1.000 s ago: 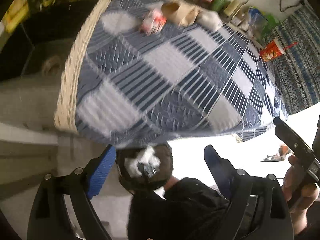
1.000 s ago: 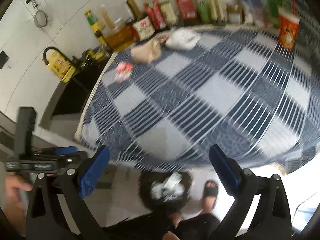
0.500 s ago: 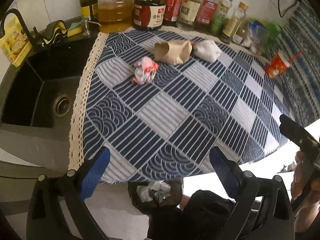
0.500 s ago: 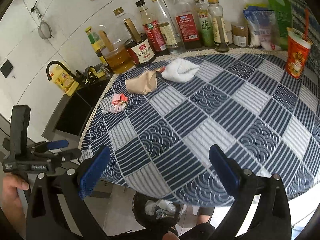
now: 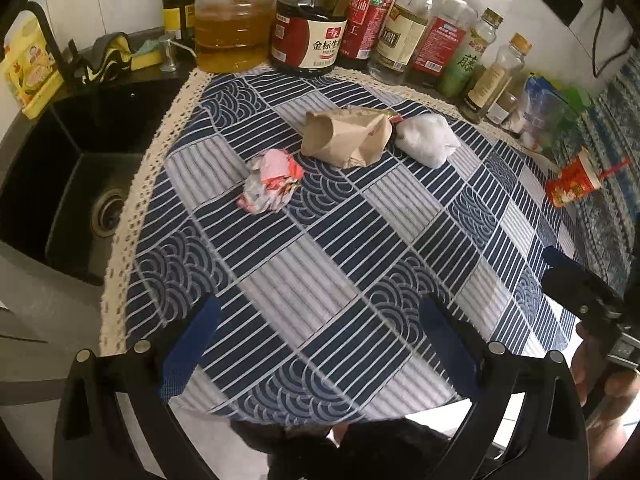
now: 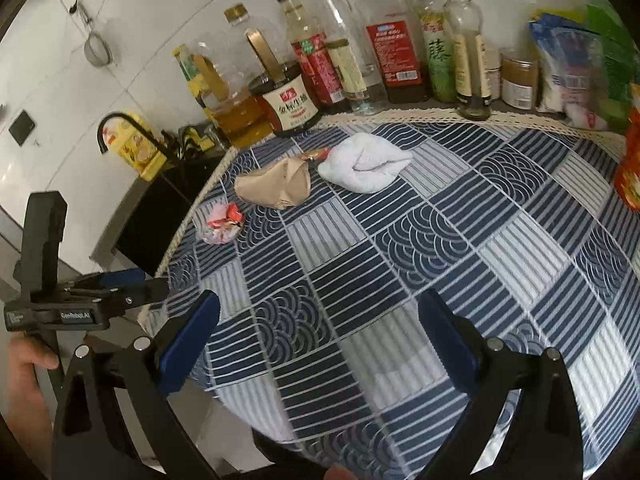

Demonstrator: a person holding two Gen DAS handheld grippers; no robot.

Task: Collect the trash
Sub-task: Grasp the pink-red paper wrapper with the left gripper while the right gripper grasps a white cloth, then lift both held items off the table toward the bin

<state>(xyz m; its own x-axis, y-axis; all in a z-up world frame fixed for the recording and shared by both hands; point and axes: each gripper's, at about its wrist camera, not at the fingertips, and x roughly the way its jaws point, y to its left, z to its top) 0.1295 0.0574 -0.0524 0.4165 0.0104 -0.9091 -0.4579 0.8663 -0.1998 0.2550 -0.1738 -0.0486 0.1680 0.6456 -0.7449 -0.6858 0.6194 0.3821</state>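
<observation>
Three pieces of trash lie on the blue checked tablecloth [image 5: 360, 264] near its far left side. They are a crumpled pink-and-white wrapper [image 5: 272, 186] [image 6: 222, 224], a brown paper bag [image 5: 346, 136] [image 6: 276, 188] and a white paper wad [image 5: 426, 140] [image 6: 364, 166]. My left gripper [image 5: 320, 348] hangs open over the near part of the cloth, well short of the wrapper, with nothing between its blue pads. My right gripper [image 6: 318, 340] is also open and empty, over the near edge. Each gripper shows in the other's view, left gripper [image 6: 148, 284] and right gripper [image 5: 564, 272].
A black sink [image 5: 80, 184] lies left of the table. A row of oil and sauce bottles [image 5: 308, 32] lines the back wall. A red paper cup with a straw [image 5: 572, 184] stands at the far right, with bags behind it. A person's hand [image 6: 24, 364] holds the left handle.
Both grippers have swung from over the floor in front of the table to above the cloth. The black bin with white paper has slipped out of view below the table edge.
</observation>
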